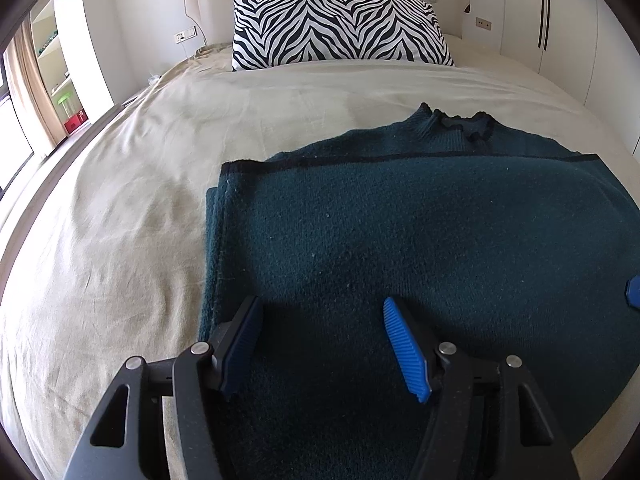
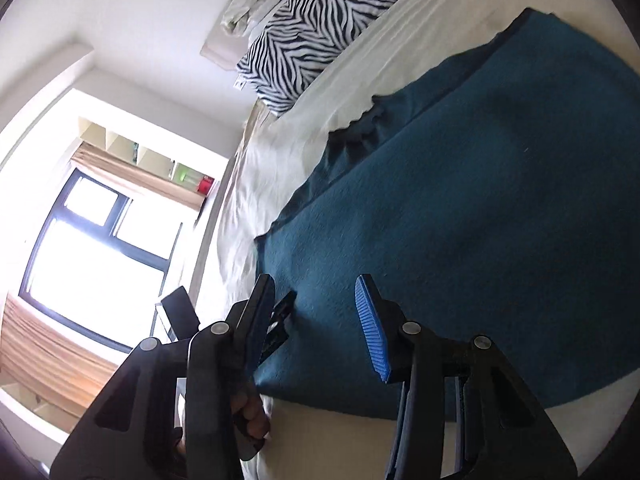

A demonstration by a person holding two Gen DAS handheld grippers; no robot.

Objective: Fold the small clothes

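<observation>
The dark teal knitted sweater [image 1: 420, 240] lies flat on the cream-sheeted bed [image 1: 120, 220], already doubled over itself: a black-trimmed edge runs across it ahead of the jaws, and the ruffled collar shows just beyond that edge. The left gripper [image 1: 324, 344] hovers low over the near part of the fabric with its jaws spread wide and nothing between them; the sweater's left side edge sits just outside the left jaw. The right gripper [image 2: 316, 320] is tilted over the same garment, jaws likewise apart and empty, with the sweater's corner beside its left jaw.

The knit looks thick, soft and light, with a fuzzy surface that should not slip from the ribbed blue pads [image 1: 404, 352]. It will sag and stretch if lifted from 1 point, so I would pinch all layers at the 2 near corners. A zebra-striped pillow [image 1: 340, 32] rests far ahead.
</observation>
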